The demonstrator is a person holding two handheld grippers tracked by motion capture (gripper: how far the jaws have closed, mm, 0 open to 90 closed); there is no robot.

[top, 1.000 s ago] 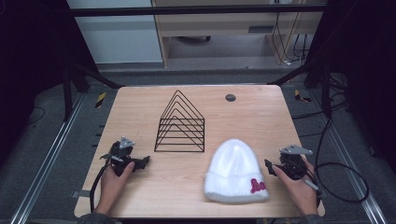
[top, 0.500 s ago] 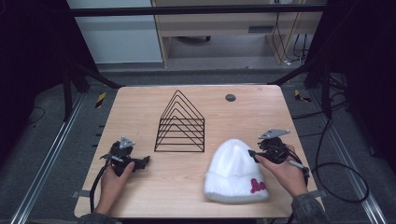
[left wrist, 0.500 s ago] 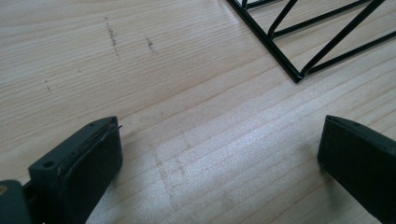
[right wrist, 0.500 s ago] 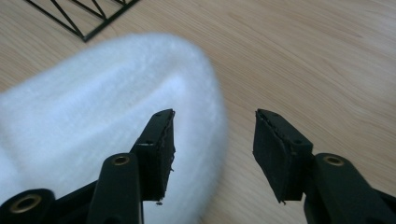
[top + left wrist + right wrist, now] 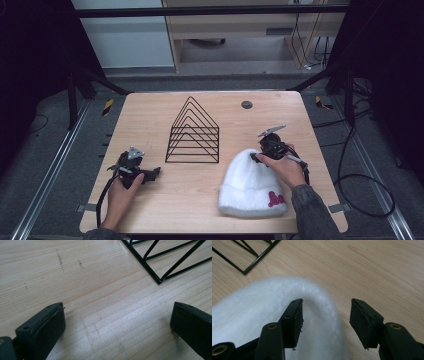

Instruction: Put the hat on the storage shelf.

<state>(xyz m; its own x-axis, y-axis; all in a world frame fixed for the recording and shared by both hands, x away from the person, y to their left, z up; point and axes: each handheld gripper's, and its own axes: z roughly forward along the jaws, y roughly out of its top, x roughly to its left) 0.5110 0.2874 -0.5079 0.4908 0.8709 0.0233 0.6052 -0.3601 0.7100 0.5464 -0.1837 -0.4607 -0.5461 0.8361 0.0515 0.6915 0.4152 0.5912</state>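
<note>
- Hat [image 5: 252,185], white and fluffy, lies flat on the worktop [image 5: 210,200] beside the black wire rack [image 5: 194,132]; nothing looks lifted or hung yet.
- Right claw [image 5: 325,322] gapes over its crown edge, gripping nothing.
- Left claw [image 5: 117,326] rests wide open and empty.

Two black hand-held grippers, each topped by a small grey three-cornered plate: left gripper [image 5: 134,170] at lower left of the high view, right gripper [image 5: 272,146] right of centre. Black cable [image 5: 102,200] trailing from the left one toward the bottom edge; another black cable [image 5: 305,171] along the right one. Grey sleeve [image 5: 310,212] at lower right. Up close, thick matte black jaws with flat dark pads, worn edges, small round screw holes, brass-coloured rivets at the lower corners of the right gripper view.
</note>
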